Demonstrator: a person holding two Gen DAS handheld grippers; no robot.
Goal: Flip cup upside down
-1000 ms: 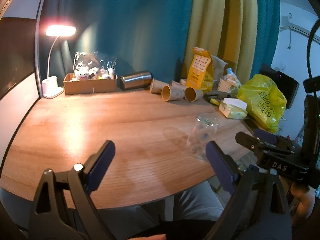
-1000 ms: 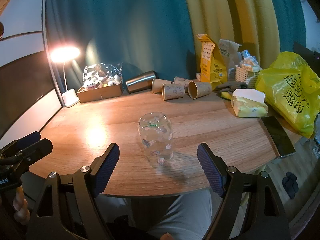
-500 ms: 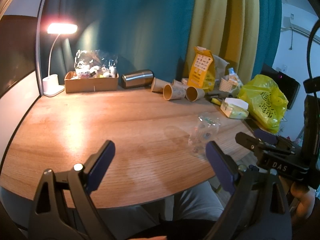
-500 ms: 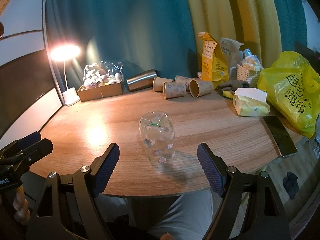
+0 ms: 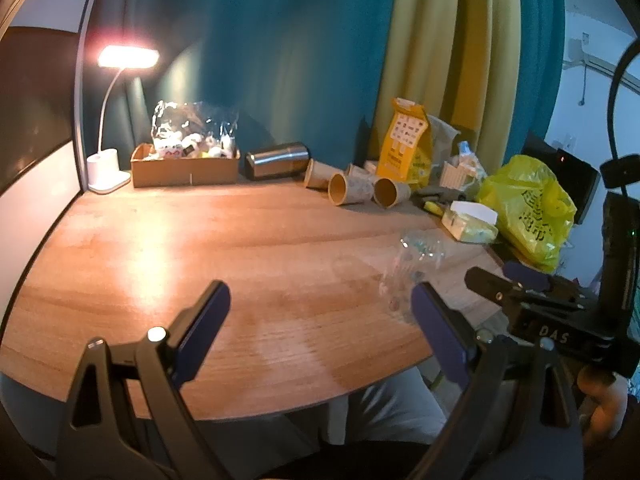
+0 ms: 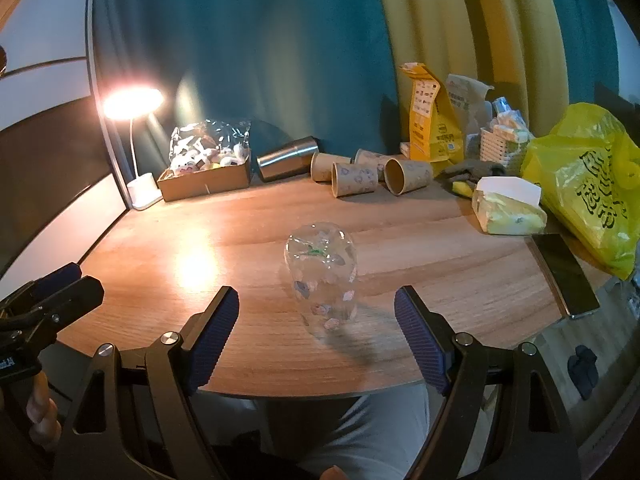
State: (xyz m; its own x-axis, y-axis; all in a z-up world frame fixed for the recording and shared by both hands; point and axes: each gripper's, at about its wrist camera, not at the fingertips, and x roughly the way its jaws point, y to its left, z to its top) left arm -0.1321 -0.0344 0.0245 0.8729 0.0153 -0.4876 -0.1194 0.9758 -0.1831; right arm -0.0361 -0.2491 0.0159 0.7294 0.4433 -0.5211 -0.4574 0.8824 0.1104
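Approach step: your right gripper (image 6: 316,328) is spread wide, clear cup (image 6: 322,276) standing just ahead between its fingers, untouched. Left gripper (image 5: 320,328) spread, empty. Next: advance, close on cup.

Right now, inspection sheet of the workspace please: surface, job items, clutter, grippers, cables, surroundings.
Surface: wooden table, lamp glare on the left part.
Job's things: clear cup, apparently standing closed end up, near the front edge, ungrasped.
Clutter: paper cups on their sides, steel tumbler lying, cardboard box, yellow bag, phone.
Grippers: right gripper open, facing the cup; left gripper open, empty.
Cables: nothing seen.
Surroundings: teal and yellow curtains, lit desk lamp.
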